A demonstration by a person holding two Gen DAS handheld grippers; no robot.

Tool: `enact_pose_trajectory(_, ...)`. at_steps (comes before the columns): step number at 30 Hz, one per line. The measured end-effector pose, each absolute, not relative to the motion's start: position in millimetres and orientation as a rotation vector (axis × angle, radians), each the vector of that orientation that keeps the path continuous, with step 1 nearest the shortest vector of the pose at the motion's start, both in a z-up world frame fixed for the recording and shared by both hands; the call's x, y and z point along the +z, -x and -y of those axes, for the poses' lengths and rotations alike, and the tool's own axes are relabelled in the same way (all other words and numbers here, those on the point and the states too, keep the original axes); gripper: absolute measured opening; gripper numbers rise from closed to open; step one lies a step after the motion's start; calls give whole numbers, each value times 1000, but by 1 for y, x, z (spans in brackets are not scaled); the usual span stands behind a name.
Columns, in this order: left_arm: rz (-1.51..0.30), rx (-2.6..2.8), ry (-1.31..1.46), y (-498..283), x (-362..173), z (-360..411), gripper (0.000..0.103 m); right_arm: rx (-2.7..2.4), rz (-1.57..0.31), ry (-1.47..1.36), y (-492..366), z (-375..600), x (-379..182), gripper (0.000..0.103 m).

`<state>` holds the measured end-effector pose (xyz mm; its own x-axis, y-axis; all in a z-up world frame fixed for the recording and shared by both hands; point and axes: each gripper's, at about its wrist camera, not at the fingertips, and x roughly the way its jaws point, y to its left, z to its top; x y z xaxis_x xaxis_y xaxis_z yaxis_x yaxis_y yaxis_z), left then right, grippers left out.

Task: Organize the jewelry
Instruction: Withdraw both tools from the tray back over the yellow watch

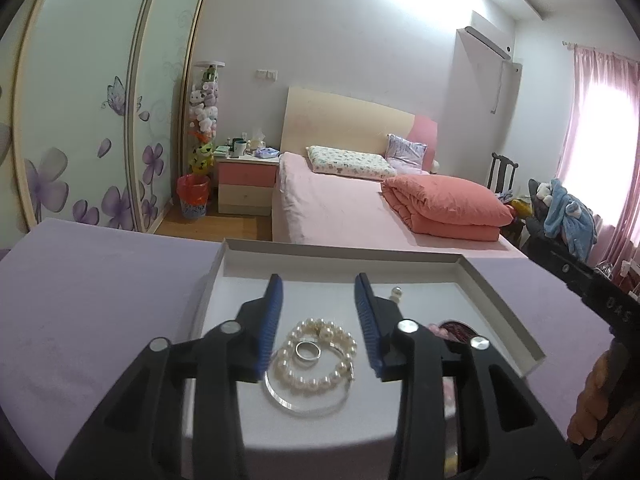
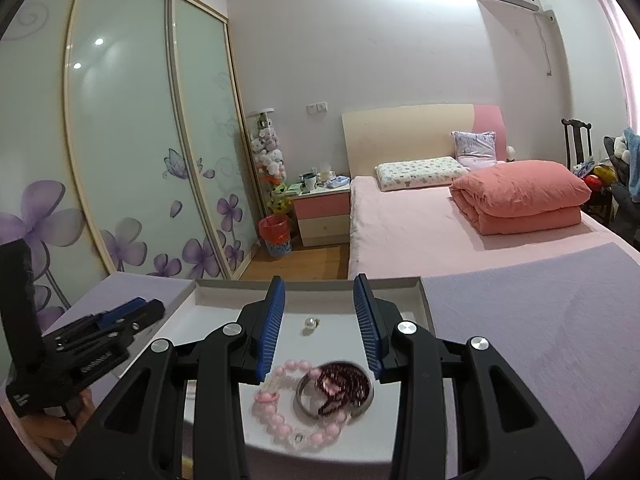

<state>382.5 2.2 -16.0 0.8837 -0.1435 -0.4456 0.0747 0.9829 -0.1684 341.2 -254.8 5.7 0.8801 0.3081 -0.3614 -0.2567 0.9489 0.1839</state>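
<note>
While both grippers hover above the shallow white tray (image 1: 496,300), I see each set of jaws standing apart with nothing clamped between the blue pads. My left gripper (image 1: 319,320) sits over the pearl bracelet (image 1: 316,356), which lies coiled on the tray floor with a silver ring (image 1: 308,351) inside its loop and a clear bangle (image 1: 300,402) beneath its near edge. A single pearl earring (image 2: 310,323) rests farther back, apart from the rest. My right gripper (image 2: 319,320) sits over the pink bead bracelet (image 2: 280,400), which touches a metal bangle (image 2: 306,400) and a dark red beaded piece (image 2: 346,384) lying across it. Purple cloth (image 2: 540,340) surrounds the tray
</note>
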Motion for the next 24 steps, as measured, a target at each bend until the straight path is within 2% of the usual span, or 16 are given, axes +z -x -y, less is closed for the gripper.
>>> enact_pose_trajectory(3, -473, -130, 160, -359, -10, -5, 44, 289, -419, -117, -325, 258, 5, 42)
enact_pose_trajectory(5, -472, -141, 156, -341, -7, -3, 50, 280, -428, -108, -312, 261, 4, 50)
enact_pose_trajectory(11, -479, -176, 161, -289, -3, 4, 59, 249, -471, -120, -267, 280, -2, 65)
enact_pose_trajectory(16, -492, -197, 162, -255, -7, 15, 65, 221, -491, -115, -228, 292, -8, 72)
enact_pose_trajectory(19, -500, -209, 141, -241, -11, 27, 68, 205, -480, -103, -206, 297, -10, 80)
enact_pose_trajectory(24, -525, -219, 118, -233, -18, 47, 73, 178, -460, -84, -176, 304, -13, 85)
